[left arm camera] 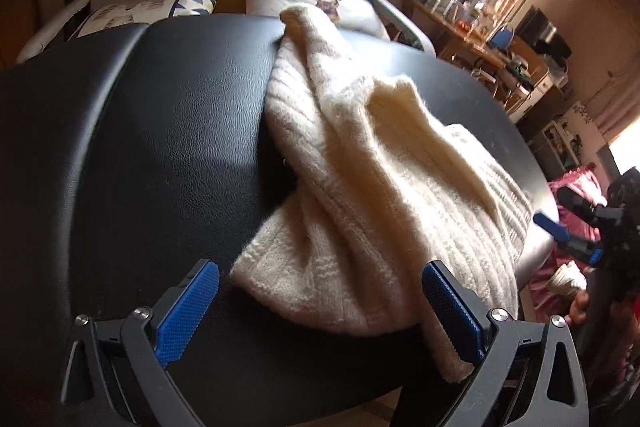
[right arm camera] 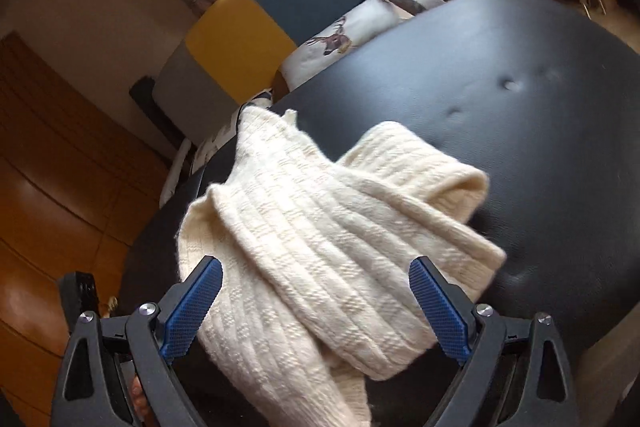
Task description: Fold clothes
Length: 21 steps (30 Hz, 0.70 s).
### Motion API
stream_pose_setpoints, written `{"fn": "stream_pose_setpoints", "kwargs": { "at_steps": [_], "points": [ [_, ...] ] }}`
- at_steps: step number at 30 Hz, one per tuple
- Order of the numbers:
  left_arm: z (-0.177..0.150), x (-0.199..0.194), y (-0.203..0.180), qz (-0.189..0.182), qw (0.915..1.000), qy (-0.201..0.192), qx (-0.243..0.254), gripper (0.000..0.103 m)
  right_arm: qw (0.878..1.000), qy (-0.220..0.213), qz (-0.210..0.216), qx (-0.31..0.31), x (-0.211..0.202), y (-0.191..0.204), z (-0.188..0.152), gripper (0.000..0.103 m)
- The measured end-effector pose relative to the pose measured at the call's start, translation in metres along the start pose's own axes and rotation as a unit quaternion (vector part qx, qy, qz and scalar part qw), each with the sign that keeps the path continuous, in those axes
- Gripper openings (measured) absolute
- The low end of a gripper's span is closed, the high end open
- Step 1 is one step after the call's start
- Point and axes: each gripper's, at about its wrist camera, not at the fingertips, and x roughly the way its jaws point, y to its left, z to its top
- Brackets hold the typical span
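I read step as pre-fold. Cream sweater (left arm camera: pixel 372 195) bunched on black surface (left arm camera: pixel 140 147). Left hand-held gripper (left arm camera: pixel 320 311), right hand-held gripper (right arm camera: pixel 316 303): both released, empty. Next: grasp hem corners, spread flat.

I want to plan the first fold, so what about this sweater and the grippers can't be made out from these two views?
- Sweater shape: bunched in both views, so sleeves, neck and hem can't be told apart.
- Its near end: hangs over the black table edge, cut off at the bottom of the right wrist view.
- Right gripper: tiny at the left wrist view's edge.
- Desk clutter: too small.
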Motion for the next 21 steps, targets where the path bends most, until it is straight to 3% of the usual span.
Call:
{"fn": "stream_pose_setpoints", "kwargs": {
  "at_steps": [5,8,10,13,17,19,21],
  "points": [
    [0.009,-0.002,-0.009,-0.077,0.9967,0.007,-0.023,0.102,0.993,-0.016,0.01,0.113,-0.015,-0.062,0.001,0.092],
    [0.017,0.001,-0.032,-0.109,0.9938,0.023,-0.006,0.102,0.985,-0.019,0.022,0.169,-0.007,-0.085,-0.001,0.074],
    [0.025,0.003,-0.055,-0.134,0.9905,0.028,0.015,0.102,0.981,-0.014,0.04,0.191,0.004,-0.093,-0.003,0.053],
    [0.044,0.01,-0.087,-0.171,0.9836,0.037,0.045,0.102,0.986,0.003,0.022,0.167,0.024,-0.083,-0.007,0.019],
    [0.063,0.026,-0.133,-0.172,0.9788,0.051,0.099,0.098,0.994,-0.023,0.039,0.101,0.02,-0.053,-0.012,0.014],
    [0.065,0.037,-0.151,-0.182,0.973,0.081,0.117,0.098,0.998,-0.035,0.044,0.037,0.01,-0.026,-0.014,0.014],
    [0.072,0.055,-0.163,-0.206,0.9661,0.117,0.104,0.095,0.998,-0.036,-0.005,-0.06,0.007,0.007,-0.022,0.014]
  ]
}}
